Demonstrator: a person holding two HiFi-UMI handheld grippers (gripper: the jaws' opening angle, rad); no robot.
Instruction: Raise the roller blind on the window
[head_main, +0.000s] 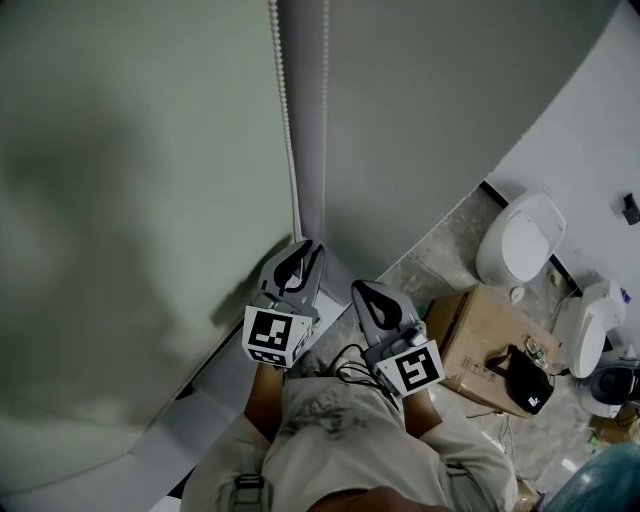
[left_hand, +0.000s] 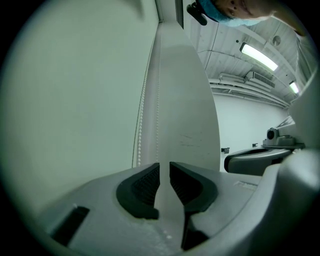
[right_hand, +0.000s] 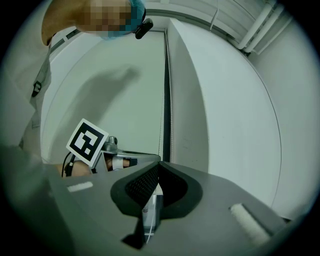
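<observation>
The left gripper (left_hand: 165, 167) has its jaws a little apart with nothing pressed between the pads; only the pale column (left_hand: 185, 100) shows through the gap. The bead chain (left_hand: 139, 130) hangs ahead of those jaws and just to their left. Its long axis runs straight up and down along the right edge of the roller blind (head_main: 120, 200). A second, thinner strand drops toward the left lip of the gap (whether it enters I cannot tell).

The right gripper (right_hand: 159, 167) is closed tip to tip. A thin pale strand runs through the slot behind its tips, so it appears to pinch the chain's other run.

In the head view the left gripper is the nearer one to the beaded run, with the right gripper just beside it on the column side. The next grip probably falls to the left one. It would need a small sideways shift to bring the vertical beads squarely between the pads.

The blind is flat and pale grey-green, and it covers all of the window that shows. Right of the column, the mottled stone floor (head_main: 440, 260) carries a cardboard box (head_main: 475, 330). Strip lights (left_hand: 257, 56) line the ceiling behind.
</observation>
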